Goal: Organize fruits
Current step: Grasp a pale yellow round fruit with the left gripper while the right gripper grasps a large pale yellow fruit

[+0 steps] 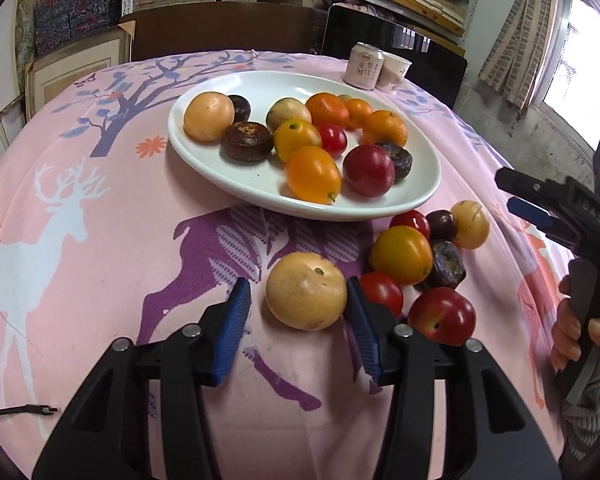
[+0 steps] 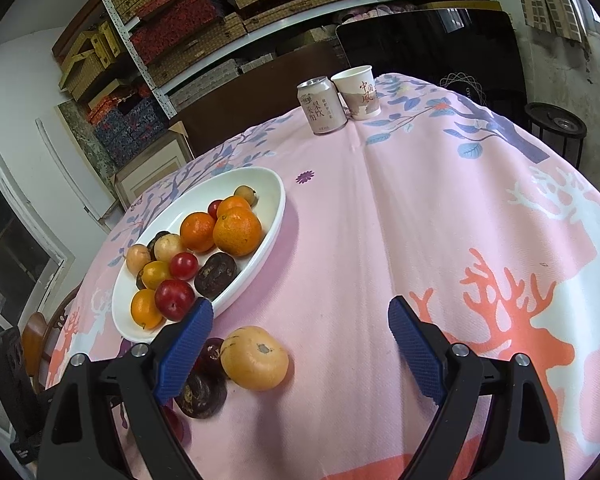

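A white oval plate (image 1: 236, 172) (image 2: 268, 192) holds several fruits: oranges, red plums, yellow ones and dark brown ones. On the pink cloth in front of it lies a pale yellow round fruit (image 1: 306, 290), between the fingers of my left gripper (image 1: 298, 300). The right pad is at its skin and the left pad stands a little off it. To its right lies a loose cluster (image 1: 424, 264) of red, orange and dark fruits. My right gripper (image 2: 300, 304) (image 1: 508, 192) stands open above the cloth, with another pale yellow fruit (image 2: 254, 358) and dark fruits (image 2: 202, 394) below its left finger.
A drink can (image 1: 363, 66) (image 2: 321, 106) and a paper cup (image 1: 394, 72) (image 2: 358, 92) stand at the table's far edge. A person's hand (image 1: 572, 340) holds the right gripper's handle. Shelves of boxes fill the wall behind. A small black tool (image 1: 32, 410) lies near left.
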Available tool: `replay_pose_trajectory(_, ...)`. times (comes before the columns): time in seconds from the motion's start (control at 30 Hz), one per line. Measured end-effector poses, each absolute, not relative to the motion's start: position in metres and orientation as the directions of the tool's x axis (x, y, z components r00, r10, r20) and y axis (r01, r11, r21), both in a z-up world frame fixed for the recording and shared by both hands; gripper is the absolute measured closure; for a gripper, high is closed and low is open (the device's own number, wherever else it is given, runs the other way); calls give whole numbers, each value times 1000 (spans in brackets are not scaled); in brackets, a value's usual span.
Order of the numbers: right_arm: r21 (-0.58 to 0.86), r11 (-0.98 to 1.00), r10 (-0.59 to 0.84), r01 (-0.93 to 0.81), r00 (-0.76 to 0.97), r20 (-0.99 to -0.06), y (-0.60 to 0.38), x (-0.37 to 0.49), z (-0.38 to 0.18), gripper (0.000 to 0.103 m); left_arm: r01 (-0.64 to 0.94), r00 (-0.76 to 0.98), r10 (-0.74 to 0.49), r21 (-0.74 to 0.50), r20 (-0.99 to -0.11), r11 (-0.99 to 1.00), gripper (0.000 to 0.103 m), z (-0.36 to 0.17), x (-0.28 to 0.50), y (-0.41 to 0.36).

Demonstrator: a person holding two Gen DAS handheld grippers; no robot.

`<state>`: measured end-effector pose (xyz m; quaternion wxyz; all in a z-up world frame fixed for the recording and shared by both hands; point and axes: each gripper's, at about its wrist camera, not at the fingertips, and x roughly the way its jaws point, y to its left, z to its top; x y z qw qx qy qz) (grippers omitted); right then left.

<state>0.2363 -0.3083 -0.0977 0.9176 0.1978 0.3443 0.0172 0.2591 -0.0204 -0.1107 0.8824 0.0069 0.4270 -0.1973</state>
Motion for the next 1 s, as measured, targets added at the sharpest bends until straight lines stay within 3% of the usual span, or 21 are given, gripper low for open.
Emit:
replay_pose_trajectory(0.23, 234, 971, 124, 54, 721, -681, -278, 219, -105, 13, 368, 581, -324, -114, -746, 923, 64, -108, 255, -25)
replay_pose_trajectory(0.3, 184, 983, 114, 23, 710, -695, -266, 218, -107, 20, 365, 587, -324, -115, -742, 924, 64, -107, 254, -23)
replay_pose_trajectory(0.53, 235, 972, 150, 29, 690, -708, -271, 230, -113, 31, 329, 603, -304, -117, -738, 937, 64, -105, 251, -14)
replay_pose_trajectory(0.73, 283, 959, 206, 11, 659, -724, -270, 239, -122, 50, 322, 597, -299, -120, -744, 939, 64, -107, 252, -13)
replay_pose_trajectory(0.8, 283, 959, 214, 0, 655, -725, -268, 240, -122, 66, 321, 594, -300, -121, -746, 939, 64, -107, 252, -12)
replay_pose_trajectory(1.0, 277, 961, 205, 7, 655, -728, -268, 252, -122, 63, 321, 594, -299, -121, -747, 939, 64, -107, 253, -13)
